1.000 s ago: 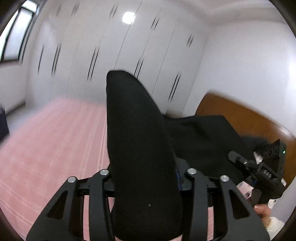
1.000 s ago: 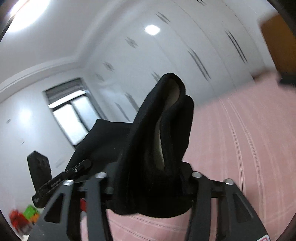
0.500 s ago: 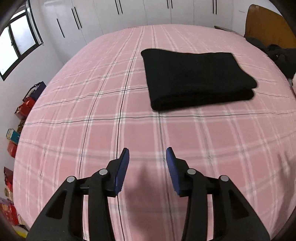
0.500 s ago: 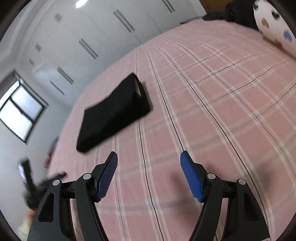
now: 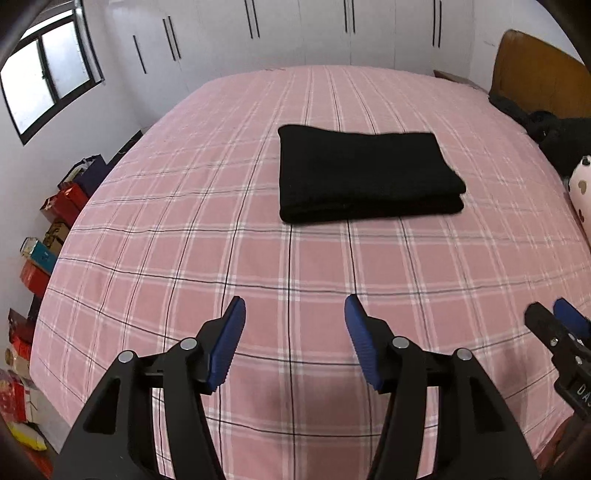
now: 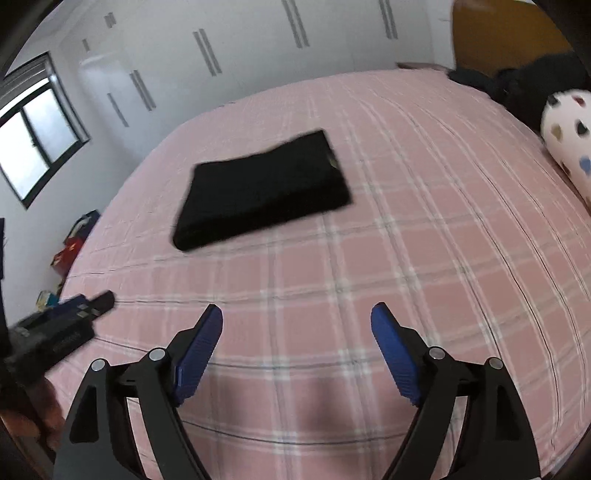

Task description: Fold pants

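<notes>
The black pants lie folded in a flat rectangle on the pink plaid bed, far ahead of both grippers; the right wrist view shows the pants up and left of centre. My left gripper hovers over the near part of the bed, its jaws opening with nothing between the blue pads. My right gripper also hangs over bare sheet, its jaws opening wide and empty. Each gripper appears at the edge of the other's view: the right gripper, the left gripper.
White wardrobe doors line the far wall. A wooden headboard, dark clothes and a spotted pillow sit at the right. Boxes and bags crowd the floor by the bed's left edge under a window.
A second ago both grippers held the black pants up. The pants now lie folded on the bed, and both grippers have let go, pulled back and spread their jaws wider.
</notes>
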Demonstrator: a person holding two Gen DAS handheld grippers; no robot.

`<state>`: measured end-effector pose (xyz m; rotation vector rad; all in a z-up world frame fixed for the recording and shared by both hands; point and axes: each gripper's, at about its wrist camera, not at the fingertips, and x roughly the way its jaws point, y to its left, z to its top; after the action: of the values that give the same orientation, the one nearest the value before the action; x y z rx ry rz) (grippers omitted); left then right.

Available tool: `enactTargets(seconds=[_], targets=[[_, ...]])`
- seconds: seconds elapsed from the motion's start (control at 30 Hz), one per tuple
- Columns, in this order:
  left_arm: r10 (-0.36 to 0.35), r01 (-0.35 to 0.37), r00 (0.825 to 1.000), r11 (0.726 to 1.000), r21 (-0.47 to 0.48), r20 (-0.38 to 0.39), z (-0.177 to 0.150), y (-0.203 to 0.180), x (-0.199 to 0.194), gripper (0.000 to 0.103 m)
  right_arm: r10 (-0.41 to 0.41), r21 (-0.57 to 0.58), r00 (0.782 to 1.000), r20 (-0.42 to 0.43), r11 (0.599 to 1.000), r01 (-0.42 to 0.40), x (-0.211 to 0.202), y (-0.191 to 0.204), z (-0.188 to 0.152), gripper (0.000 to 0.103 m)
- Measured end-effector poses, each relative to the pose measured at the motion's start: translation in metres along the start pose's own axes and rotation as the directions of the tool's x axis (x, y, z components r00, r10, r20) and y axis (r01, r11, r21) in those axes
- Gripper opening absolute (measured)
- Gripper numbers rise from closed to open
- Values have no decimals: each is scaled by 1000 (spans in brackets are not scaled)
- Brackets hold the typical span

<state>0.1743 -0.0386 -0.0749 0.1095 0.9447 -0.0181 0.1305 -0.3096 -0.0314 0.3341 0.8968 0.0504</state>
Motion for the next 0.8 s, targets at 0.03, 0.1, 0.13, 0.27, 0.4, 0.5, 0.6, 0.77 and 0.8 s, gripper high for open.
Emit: enactTargets(seconds=[0.03, 0.1, 0.13, 0.27, 0.4, 0.5, 0.6, 0.77, 0.8], targets=[[-2, 2, 1000, 1000, -9, 6, 1, 0, -3, 58, -8, 2, 1000, 6, 1000, 8, -2, 5, 5, 85], [19, -19, 1000, 1000, -18, 24, 3, 0, -8, 67, -16, -2, 1000, 14, 1000, 16, -3, 10, 10, 86], [36, -35, 999, 999, -18, 39, 3, 0, -11, 74, -31, -6, 999, 12, 999, 31, -2, 13, 11, 86], [98, -99, 989, 995, 2, 107, -2, -3, -21, 88, -53, -24, 999, -2, 998, 53, 3, 22, 5, 86], [97, -98, 985, 995, 3, 141, -7, -1, -29, 96, -72, -36, 997, -2, 997, 72, 4, 26, 1, 86], [82, -82, 985, 997, -8, 150, -8, 1, -32, 98, -62, -30, 998, -2, 998, 62, 3, 28, 1, 86], [82, -84, 987, 996, 7, 142, -10, -1, -30, 98, -57, -30, 998, -3, 998, 56, 3, 30, 0, 86], [63, -62, 990, 998, -13, 123, -12, 1, -28, 98, -64, -35, 998, 0, 997, 64, 2, 34, -3, 86], [56, -54, 991, 998, -20, 119, -13, 2, -28, 98, -65, -32, 998, -1, 997, 65, 2, 34, -3, 86]])
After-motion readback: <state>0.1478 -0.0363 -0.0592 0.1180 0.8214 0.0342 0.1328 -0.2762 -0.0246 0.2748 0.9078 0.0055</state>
